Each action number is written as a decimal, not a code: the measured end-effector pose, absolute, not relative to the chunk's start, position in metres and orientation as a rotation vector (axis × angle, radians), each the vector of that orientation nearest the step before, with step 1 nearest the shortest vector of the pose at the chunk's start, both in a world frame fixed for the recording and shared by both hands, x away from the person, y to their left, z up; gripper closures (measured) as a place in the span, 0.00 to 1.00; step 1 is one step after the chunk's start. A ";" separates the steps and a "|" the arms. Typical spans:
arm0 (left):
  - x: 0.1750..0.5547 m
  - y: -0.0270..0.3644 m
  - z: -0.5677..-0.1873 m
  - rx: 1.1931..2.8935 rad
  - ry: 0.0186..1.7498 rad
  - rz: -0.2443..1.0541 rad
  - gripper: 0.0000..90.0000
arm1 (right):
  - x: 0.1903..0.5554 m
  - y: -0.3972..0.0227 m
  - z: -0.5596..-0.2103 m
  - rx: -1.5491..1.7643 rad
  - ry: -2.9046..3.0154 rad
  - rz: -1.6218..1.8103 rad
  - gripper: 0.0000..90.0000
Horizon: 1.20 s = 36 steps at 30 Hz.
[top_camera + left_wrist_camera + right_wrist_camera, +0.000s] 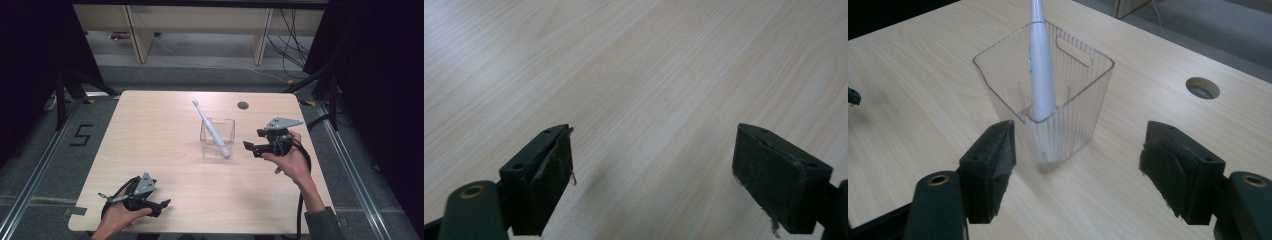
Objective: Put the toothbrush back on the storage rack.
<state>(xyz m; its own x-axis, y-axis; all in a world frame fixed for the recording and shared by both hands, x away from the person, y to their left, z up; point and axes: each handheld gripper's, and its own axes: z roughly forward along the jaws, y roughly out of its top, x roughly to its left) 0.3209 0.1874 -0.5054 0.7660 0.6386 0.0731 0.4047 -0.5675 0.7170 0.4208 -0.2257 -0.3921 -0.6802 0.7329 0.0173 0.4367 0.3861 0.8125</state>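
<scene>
- A clear ribbed holder (1048, 107) is seen standing upright near the table's (150, 150) middle, with a white toothbrush (1040, 65) standing in it, leaned against the rim and rising well above it toward 11 o'clock in the high view.
- The load looks top-heavy: a nudge to the holder's wall from the right gripper (1075, 170) could well tip it or slide it, and the toothbrush could be flicked out.
- The holder's smooth plastic is judged slippery; a squeeze placed off-centre could let it twist away.
- The right gripper is held just at 3 o'clock of the holder, its jaws spread wide, nothing gripped, nothing touched; the holder is framed between them but lies beyond the tips.
- The left gripper (137, 197) is parked at the table's 7 o'clock corner, well apart from the holder, jaws wide, empty, with bare wood beneath them.
</scene>
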 end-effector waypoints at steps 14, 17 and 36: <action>0.321 0.187 -0.506 2.246 0.773 0.437 0.18 | 0.405 -0.242 -0.404 1.047 2.303 1.184 0.31; 0.321 0.187 -0.505 2.244 0.771 0.437 0.18 | 0.402 -0.246 -0.405 1.058 2.280 1.200 0.31; 0.320 0.188 -0.506 2.239 0.785 0.450 0.18 | 0.374 -0.257 -0.422 1.081 2.258 1.216 0.30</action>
